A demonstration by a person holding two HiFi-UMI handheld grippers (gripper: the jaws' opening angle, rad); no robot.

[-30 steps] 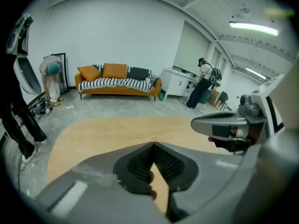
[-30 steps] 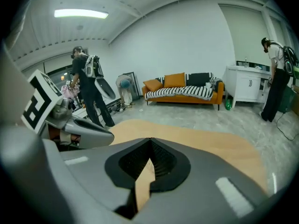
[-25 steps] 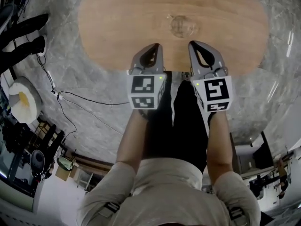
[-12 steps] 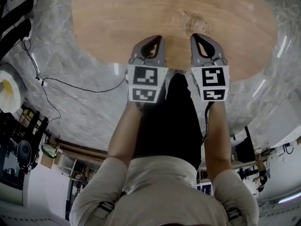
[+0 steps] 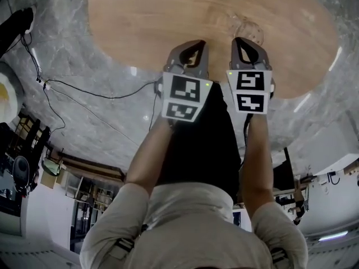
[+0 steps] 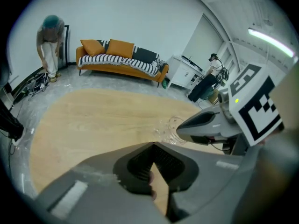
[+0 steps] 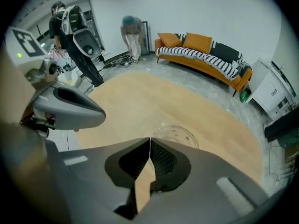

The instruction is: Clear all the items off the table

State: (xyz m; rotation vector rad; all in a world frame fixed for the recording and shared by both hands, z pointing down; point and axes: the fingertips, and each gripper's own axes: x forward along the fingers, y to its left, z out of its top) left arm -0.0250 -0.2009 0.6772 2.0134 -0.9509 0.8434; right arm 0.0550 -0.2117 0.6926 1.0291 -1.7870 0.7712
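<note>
A clear glass dish [image 5: 247,31] is the only item I see on the oval wooden table [image 5: 168,21]. My right gripper [image 5: 245,40] is shut and empty, its tip just short of the near rim of the dish [image 7: 178,135]. My left gripper [image 5: 194,43] is also shut and empty, beside the right one and over the table's near edge. In the left gripper view the dish [image 6: 172,127] lies ahead and to the right of the closed left gripper [image 6: 153,144], partly behind the right gripper [image 6: 204,127]. In the right gripper view the tips of the right gripper [image 7: 150,139] meet.
Black cables [image 5: 84,94] trail over the grey marble floor left of the table. An orange sofa [image 6: 119,59] stands along the far wall, and a person [image 6: 49,45] bends down near it. Another person [image 7: 77,34] with equipment stands off to one side. White cabinets [image 7: 275,92] stand beyond the sofa.
Both grippers stay shut. The dish, earlier ahead between the two grippers, now lies right in front of the right gripper's tip as the view and the grippers shifted.
</note>
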